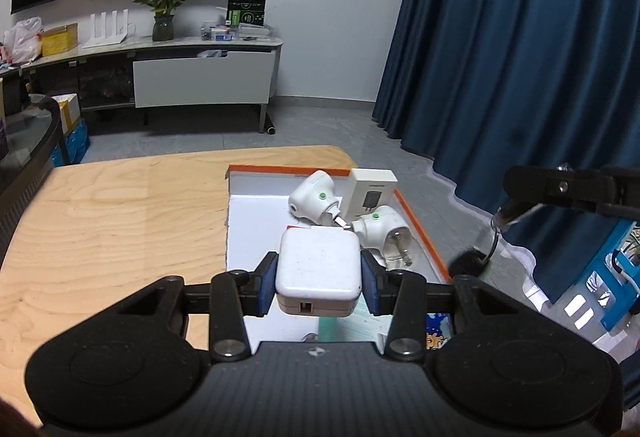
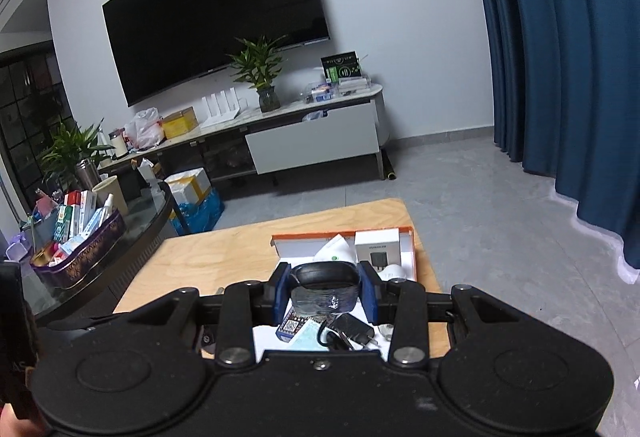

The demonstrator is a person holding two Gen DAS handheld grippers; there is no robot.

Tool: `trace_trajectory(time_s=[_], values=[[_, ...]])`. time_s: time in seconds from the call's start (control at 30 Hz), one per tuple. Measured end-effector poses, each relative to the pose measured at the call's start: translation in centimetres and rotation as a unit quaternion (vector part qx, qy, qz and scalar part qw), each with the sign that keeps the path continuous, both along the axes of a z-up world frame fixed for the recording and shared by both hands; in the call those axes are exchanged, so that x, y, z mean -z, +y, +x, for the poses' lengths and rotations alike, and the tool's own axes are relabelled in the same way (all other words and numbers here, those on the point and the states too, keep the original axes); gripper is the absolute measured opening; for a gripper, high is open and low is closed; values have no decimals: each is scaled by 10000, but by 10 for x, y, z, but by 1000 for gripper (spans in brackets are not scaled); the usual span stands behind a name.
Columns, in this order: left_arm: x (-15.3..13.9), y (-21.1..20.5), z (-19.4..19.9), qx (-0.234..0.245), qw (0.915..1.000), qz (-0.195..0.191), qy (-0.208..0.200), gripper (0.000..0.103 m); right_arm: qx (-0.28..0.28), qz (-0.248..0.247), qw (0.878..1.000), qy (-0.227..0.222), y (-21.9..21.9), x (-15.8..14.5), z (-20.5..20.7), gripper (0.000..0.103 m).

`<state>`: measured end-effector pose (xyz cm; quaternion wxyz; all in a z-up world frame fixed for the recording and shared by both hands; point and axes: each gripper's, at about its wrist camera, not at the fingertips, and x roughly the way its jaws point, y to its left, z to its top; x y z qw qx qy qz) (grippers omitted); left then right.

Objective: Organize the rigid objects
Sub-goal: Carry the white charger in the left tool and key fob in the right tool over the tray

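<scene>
1. The left gripper (image 1: 319, 273) holds a white rounded-square plastic charger block (image 1: 318, 269) by its two flat side faces, lifted over the near end of a shallow white cardboard tray with orange edges (image 1: 416, 223) on the pale wooden table (image 1: 112, 221)
2. The block looks rigid, smooth and fairly dense; its slick shell could slip, so the flat parallel sides are the sound place to clamp, clear of the port on its near face
3. The right gripper (image 2: 325, 291) is closed on a black oval hard-looking case or pad with a glossy wrapped underside (image 2: 323, 291), above the same tray; what it is exactly cannot be told
4. It appears stiff and light, pinched across its short ends
5. In the tray lie two white round plug adapters with green dots (image 1: 316, 199), prongs exposed, and a small white carton printed with a dark charger picture (image 1: 372, 193)
6. The carton's grey lettering is too small to read; a QR-coded packet (image 2: 291, 325) sits below the right gripper
</scene>
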<state>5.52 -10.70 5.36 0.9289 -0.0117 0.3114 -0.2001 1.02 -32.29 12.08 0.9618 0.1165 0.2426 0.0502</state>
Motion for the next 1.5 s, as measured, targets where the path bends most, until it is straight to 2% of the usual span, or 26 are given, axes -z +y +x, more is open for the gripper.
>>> trace_trajectory(time_s=[0.53,1.03,1.5], values=[[-4,-7,2,-101,9992,374,39,43,-45,31,10000,-4,0,0,1,44],[-11,-9,12,-89,9993,356,5,43,-27,-2,10000,17,-2,6,11,44],[-11,-4,35,-142,9992,331,182,43,31,-26,9999,99,-9,12,31,44]])
